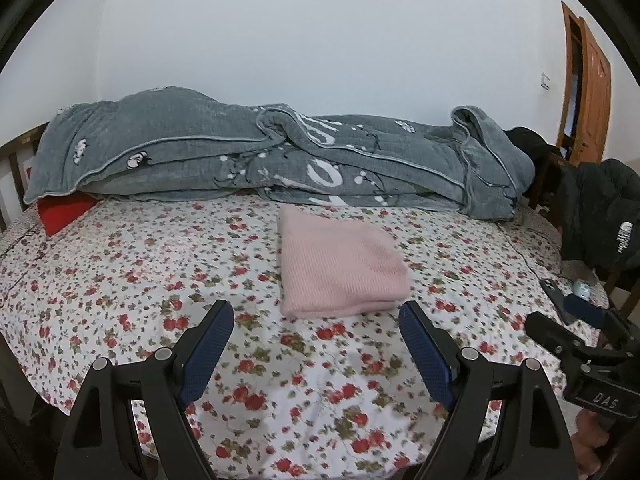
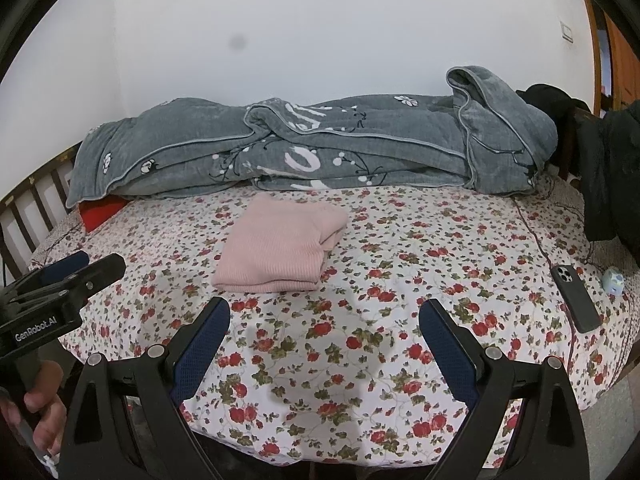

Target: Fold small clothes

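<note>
White walls back a bed (image 1: 120, 280) with a rose-print sheet, where a folded pink garment (image 1: 340, 268) lies mid-bed before a rumpled grey quilt (image 1: 240, 152). Both the left hand-held gripper (image 1: 316, 312) and the right hand-held gripper (image 2: 324, 312) hover released and empty.

Right tongs (image 2: 324, 320) wide apart, empty, above floral bed (image 2: 400, 240). Folded pink garment (image 2: 276, 252) ahead. Grey quilt (image 2: 312, 148) behind. Phone (image 2: 576, 298) right. Left tongs (image 2: 86, 266) at left edge.

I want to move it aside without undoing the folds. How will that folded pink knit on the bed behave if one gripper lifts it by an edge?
The folded pink knit looks soft and ribbed, so it would likely droop and its stacked layers slide open. It probably weighs little. Pushed across the floral sheet, it may bunch rather than glide.
</note>
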